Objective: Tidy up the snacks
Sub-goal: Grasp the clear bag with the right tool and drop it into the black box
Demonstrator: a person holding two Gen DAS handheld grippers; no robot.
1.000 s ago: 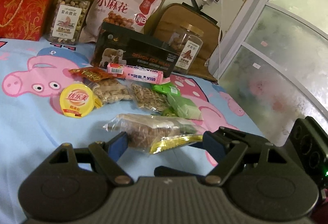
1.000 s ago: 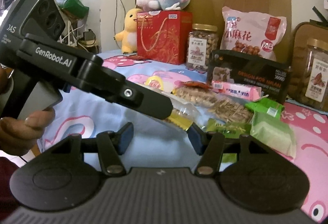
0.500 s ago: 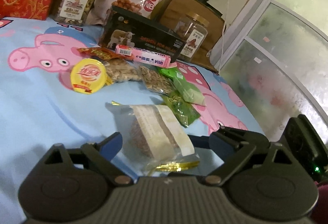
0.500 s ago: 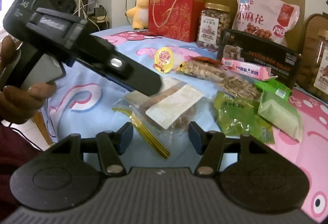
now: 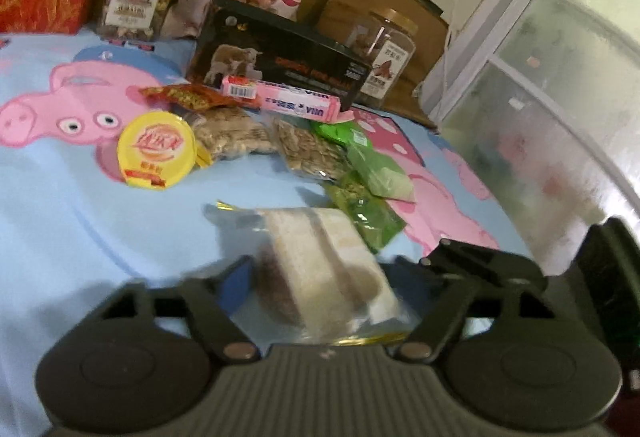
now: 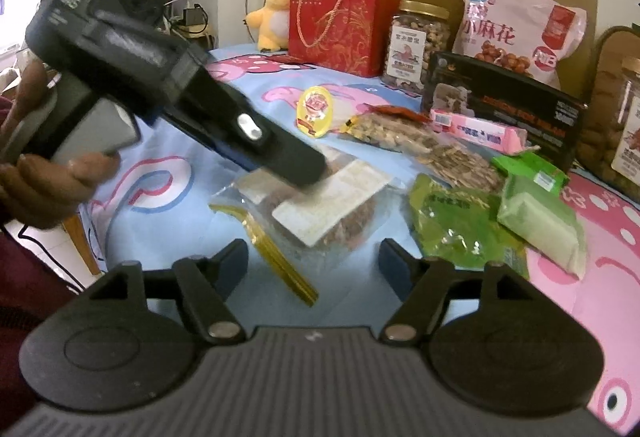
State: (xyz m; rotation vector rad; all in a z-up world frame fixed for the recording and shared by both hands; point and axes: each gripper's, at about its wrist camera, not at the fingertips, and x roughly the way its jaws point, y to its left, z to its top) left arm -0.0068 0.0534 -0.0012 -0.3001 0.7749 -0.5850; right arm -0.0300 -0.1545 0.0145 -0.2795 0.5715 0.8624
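Observation:
A clear zip bag (image 5: pixel 320 269) with a white label and brown snacks lies on the pig-print sheet (image 5: pixel 60 221). My left gripper (image 5: pixel 320 273) straddles it, its jaws closing with the bag between them; the pads look close to its sides but not pressing. In the right wrist view the bag (image 6: pixel 340 201) lies flat, partly hidden under the left gripper (image 6: pixel 296 165), which a hand (image 6: pixel 52 189) holds. Just in front of the bag's gold zip edge, my right gripper (image 6: pixel 314 257) is open, its jaws opening and touching nothing.
Behind the bag lie a yellow jelly cup (image 5: pixel 158 151), bags of nuts (image 5: pixel 228 135) and seeds (image 5: pixel 308 149), green packets (image 6: pixel 536 213), a pink box (image 5: pixel 288 99) and a black box (image 5: pixel 280 53). Jars, a pink bag (image 6: pixel 520 33) and a red gift bag (image 6: pixel 344 25) stand at the back.
The bag went from hanging crosswise at the left fingertips to lying flat on the sheet. The left gripper sank over it and its jaws narrowed. The right jaws widened.

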